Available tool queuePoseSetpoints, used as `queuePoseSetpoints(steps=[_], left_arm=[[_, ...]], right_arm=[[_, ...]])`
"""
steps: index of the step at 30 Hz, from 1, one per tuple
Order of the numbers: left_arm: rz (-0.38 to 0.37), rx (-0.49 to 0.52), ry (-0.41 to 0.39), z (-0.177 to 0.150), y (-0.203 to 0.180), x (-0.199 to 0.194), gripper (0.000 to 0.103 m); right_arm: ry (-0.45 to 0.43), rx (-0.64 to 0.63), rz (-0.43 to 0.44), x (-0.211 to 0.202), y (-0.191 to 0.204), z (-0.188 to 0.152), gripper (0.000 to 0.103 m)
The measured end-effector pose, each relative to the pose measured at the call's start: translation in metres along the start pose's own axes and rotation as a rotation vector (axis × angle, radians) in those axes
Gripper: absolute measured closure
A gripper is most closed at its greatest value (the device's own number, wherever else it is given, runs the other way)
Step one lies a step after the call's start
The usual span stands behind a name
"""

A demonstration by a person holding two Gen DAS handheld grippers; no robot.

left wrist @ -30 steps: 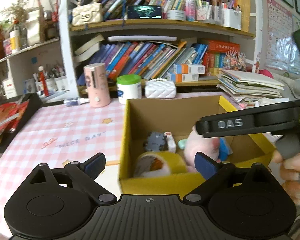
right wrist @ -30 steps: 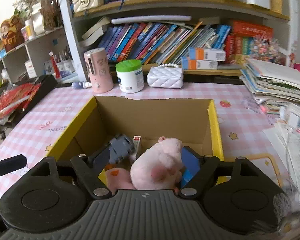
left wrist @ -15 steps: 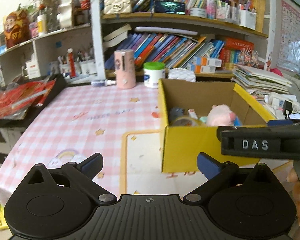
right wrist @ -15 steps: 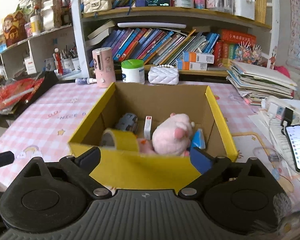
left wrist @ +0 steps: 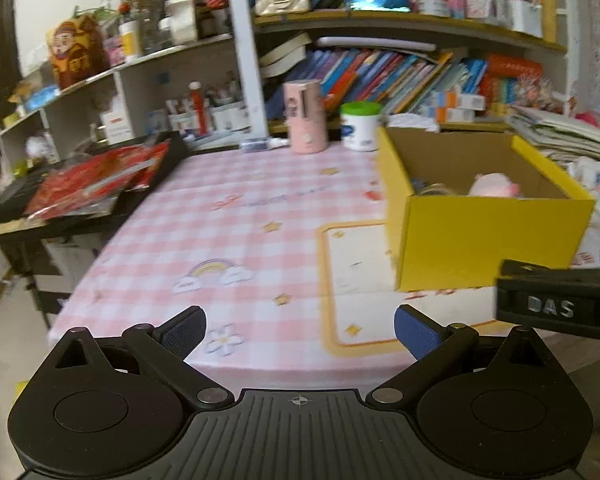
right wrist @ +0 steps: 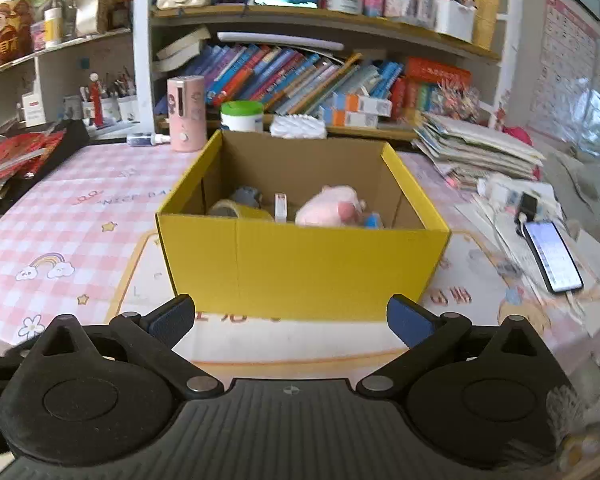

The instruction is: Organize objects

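A yellow cardboard box stands on the pink checked tablecloth. Inside lie a pink plush toy, a roll of yellow tape, a grey toy and a small white box. My right gripper hangs in front of the box's near wall, its jaws opening wide with nothing between them. My left gripper is open and empty over the near table edge, left of the box. The plush peeks over the rim there. The right gripper's body crosses that view's lower right.
Behind the box stand a pink cylinder, a green-lidded white jar and a white quilted purse. A phone and stacked papers lie to the right. A black tray with red packets sits left. Bookshelves fill the back.
Both grippers have drawn back from the box toward the near table edge. The right gripper has let go of the pink plush, which stays in the box, and its jaws have widened.
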State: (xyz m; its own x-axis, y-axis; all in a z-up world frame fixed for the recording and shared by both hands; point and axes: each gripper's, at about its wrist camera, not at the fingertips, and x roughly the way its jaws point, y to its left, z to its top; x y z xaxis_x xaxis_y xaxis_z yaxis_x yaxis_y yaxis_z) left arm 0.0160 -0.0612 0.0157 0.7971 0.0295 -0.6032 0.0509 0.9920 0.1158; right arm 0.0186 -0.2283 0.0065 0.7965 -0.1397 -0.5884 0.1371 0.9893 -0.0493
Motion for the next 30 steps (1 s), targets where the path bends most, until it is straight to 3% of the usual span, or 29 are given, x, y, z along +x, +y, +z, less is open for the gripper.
queuePoseSetpoints(steps=[9,30], left_arm=[[0.091,0.012,-0.014,-0.013,0.012,-0.011,0.001],[0.168,-0.009,0.011,-0.029,0.026,-0.018,0.001]], right_arm=[[0.038,-0.044,-0.007,-0.014,0.024,-0.02,0.0],[0.097,-0.052,-0.033,-0.025,0.043,-0.039,0.0]])
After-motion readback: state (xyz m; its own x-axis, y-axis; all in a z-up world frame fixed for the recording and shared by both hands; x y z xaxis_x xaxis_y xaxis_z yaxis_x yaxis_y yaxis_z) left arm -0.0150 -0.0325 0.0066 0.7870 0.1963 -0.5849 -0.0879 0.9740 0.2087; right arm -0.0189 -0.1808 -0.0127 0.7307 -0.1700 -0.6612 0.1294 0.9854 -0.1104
